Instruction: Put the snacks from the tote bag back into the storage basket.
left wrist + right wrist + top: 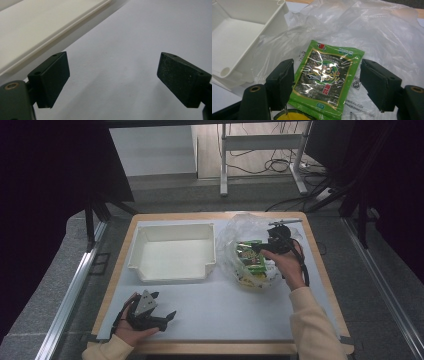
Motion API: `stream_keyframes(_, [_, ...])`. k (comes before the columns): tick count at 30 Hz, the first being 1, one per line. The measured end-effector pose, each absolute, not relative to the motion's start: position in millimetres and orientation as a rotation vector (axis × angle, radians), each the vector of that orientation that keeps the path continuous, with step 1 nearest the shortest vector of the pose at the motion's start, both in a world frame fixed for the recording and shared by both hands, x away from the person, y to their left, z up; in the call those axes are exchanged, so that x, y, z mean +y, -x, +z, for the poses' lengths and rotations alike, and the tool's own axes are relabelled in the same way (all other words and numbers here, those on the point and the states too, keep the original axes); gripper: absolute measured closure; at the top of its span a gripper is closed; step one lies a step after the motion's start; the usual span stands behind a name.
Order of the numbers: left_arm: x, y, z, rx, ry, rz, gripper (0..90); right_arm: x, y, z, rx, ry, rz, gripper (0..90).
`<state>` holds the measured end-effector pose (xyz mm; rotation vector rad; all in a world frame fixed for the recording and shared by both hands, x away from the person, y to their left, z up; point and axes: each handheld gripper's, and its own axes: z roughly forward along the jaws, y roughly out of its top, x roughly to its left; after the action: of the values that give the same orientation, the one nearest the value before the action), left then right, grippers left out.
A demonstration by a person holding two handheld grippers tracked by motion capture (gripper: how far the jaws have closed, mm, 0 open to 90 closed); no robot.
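Tabletop [210, 315]: pale sheet over a wooden top, dark room behind.
Tray [172, 251]: white, at left centre, beside the plastic bag [240, 227].
Snack packet [327, 77]: green, lying on the bag, between the spread jaws of the right tongs [327, 85], not gripped.
Right tongs: released.
Left tongs [113, 75]: released, over bare tabletop near the tray's front edge.

You are working in a lab-type test room: a worktop [210, 320] with aluminium rails [70, 295], black curtains [45, 180], and loose cables [270, 167] on the floor.
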<state>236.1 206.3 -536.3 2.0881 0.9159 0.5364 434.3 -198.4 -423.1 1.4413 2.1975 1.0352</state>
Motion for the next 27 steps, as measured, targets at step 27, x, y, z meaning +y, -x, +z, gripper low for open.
stream_keyframes(27, [207, -236, -536, 0.916, -2.091, 0.532, 10.8, -198, -463, -447, 2.182, -1.549, 0.984, 35.1])
